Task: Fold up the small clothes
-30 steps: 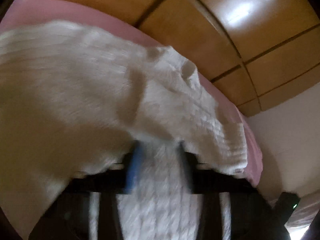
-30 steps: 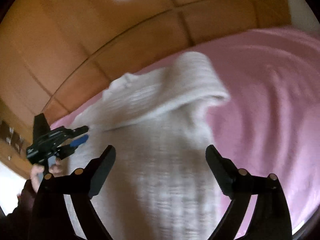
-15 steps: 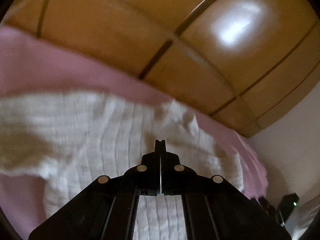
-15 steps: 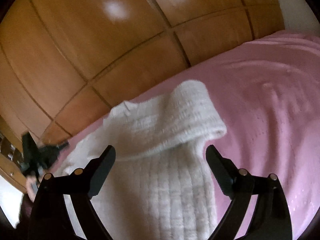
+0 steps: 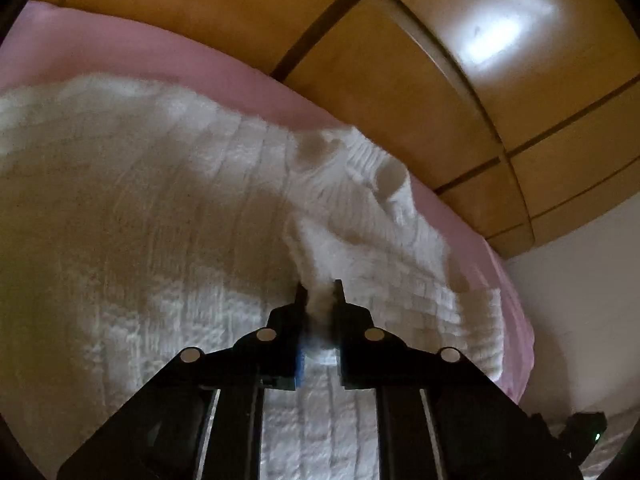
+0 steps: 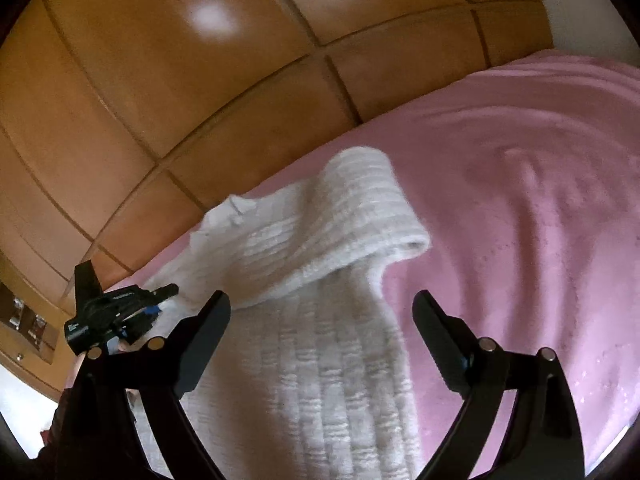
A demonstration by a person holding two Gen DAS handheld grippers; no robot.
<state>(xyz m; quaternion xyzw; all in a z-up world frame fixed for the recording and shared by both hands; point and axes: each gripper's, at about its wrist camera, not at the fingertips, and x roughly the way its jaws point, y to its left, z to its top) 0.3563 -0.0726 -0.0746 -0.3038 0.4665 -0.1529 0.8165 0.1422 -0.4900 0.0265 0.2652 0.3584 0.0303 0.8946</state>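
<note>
A white ribbed knit sweater (image 5: 160,220) lies on a pink bed cover (image 5: 160,52). My left gripper (image 5: 319,292) is shut on a fold of the sweater, with knit pinched between its fingers. In the right wrist view the sweater (image 6: 320,360) lies lengthwise with one sleeve (image 6: 360,216) folded across its top. My right gripper (image 6: 320,312) is open and empty above the sweater's body. The left gripper (image 6: 160,296) shows at the sweater's left edge in that view.
Wooden wardrobe doors (image 6: 200,80) stand behind the bed. The pink bed cover (image 6: 520,200) stretches to the right of the sweater. A white wall (image 5: 580,300) is at the right in the left wrist view.
My left gripper was shut and empty above the sweater half a second ago; now it grips a fold of knit lower down. The right gripper stays open, almost still.
</note>
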